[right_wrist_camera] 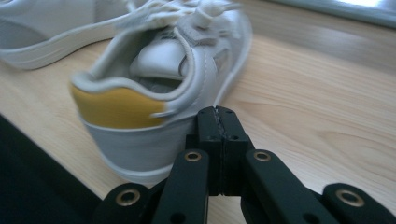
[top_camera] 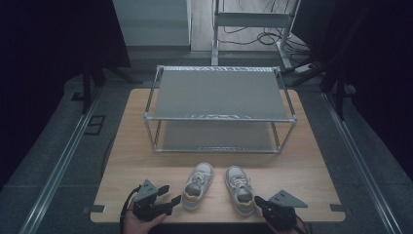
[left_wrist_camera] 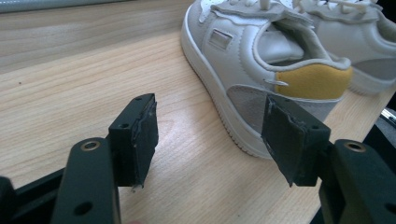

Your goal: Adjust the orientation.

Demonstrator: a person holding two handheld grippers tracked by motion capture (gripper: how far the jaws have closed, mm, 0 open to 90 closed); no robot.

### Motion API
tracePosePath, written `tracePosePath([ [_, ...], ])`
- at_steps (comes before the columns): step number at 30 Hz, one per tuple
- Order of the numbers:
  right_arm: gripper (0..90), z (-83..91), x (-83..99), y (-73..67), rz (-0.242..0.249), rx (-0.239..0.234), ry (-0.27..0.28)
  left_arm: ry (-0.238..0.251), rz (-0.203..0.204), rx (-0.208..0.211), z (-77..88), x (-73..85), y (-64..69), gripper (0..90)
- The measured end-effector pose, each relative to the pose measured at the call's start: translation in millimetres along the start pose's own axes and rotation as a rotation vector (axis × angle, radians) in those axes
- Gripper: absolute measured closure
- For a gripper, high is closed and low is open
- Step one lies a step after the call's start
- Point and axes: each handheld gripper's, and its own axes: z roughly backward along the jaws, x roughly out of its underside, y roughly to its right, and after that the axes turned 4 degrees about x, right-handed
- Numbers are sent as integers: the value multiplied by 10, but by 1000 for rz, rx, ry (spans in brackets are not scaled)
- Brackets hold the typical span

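Note:
Two small white sneakers with yellow heel patches stand side by side near the table's front edge, the left shoe (top_camera: 197, 186) and the right shoe (top_camera: 239, 190), toes pointing at the rack. My left gripper (top_camera: 170, 195) lies just left of the left shoe's heel, jaws open and empty; in the left gripper view its right fingertip (left_wrist_camera: 292, 135) is close beside the left shoe (left_wrist_camera: 261, 74). My right gripper (top_camera: 258, 201) sits at the right shoe's heel with jaws shut and nothing between them; in the right gripper view the right gripper (right_wrist_camera: 217, 126) is beside the right shoe (right_wrist_camera: 154, 88).
A two-shelf metal rack (top_camera: 219, 92) stands at the back of the wooden table (top_camera: 131, 141), both shelves bare. The table's front edge runs just behind the shoes' heels. Dark floor and rails surround the table.

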Motion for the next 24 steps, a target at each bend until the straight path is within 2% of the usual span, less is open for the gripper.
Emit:
tracePosePath([
  [3,896,-56,2,-57,15,-3,-3,-3,-3,2,0,9,21,361],
  [7,802,-49,16,-34,2,0,8,-7,-7,7,-6,28,61,349],
  [8,802,-49,16,-34,2,0,8,-7,-7,7,-6,28,61,339],
  [9,717,6,34,-53,11,32,32,-5,-9,11,-3,31,95,326],
  [12,571,79,60,-54,-14,36,64,-4,-19,8,3,51,162,290],
  [15,462,149,82,-59,-56,20,92,-7,-18,13,6,73,200,264],
  [16,462,149,82,-59,-56,20,92,-13,-19,9,-6,83,225,264],
  [17,367,192,100,-109,-76,26,112,-19,-21,4,-22,85,244,238],
  [18,323,204,103,-137,-83,25,117,-25,-23,0,-42,82,263,224],
  [20,296,206,107,-168,-90,18,119,-34,-24,-11,-84,70,299,197],
  [22,233,198,123,-236,-102,11,122,-41,-25,-22,-141,49,343,188],
  [24,175,113,143,-331,-111,3,93,-65,-24,-28,-231,28,384,155],
])
